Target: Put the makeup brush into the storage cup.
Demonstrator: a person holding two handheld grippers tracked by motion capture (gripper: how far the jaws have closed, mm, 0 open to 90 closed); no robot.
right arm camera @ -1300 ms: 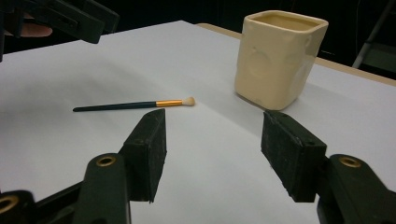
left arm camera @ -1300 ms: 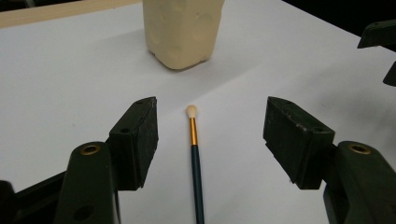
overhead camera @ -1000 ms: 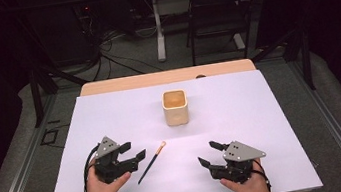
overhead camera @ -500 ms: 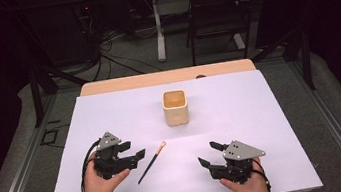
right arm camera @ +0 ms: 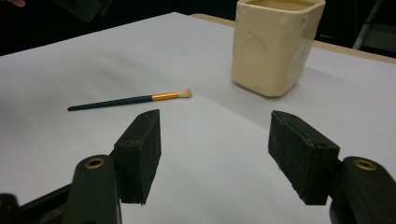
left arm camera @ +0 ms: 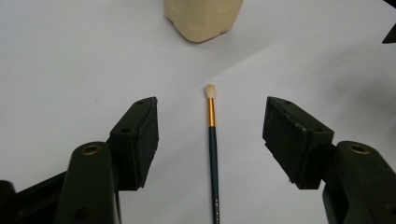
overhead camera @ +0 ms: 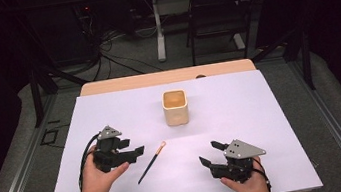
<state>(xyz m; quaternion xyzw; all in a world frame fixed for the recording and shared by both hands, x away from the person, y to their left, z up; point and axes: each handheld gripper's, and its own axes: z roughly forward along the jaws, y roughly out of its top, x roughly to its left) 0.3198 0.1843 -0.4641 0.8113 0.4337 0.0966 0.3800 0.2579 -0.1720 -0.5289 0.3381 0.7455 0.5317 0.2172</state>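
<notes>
Brush [overhead camera: 151, 162]: flat on your tabletop [overhead camera: 272, 112], bristle end towards the cup, just beside your left tool.
Tabletop: white sheet over it.
Cup [overhead camera: 175, 107]: cream, upright, well beyond the brush.
Left tool [left arm camera: 210, 135]: jaws wide, straddling the brush from above, not touching.
Right tool [right arm camera: 215, 144]: jaws wide, holding nothing, pointing towards the cup.

High view looks down; gripper views share brush [left arm camera: 212, 140] closely.
</notes>
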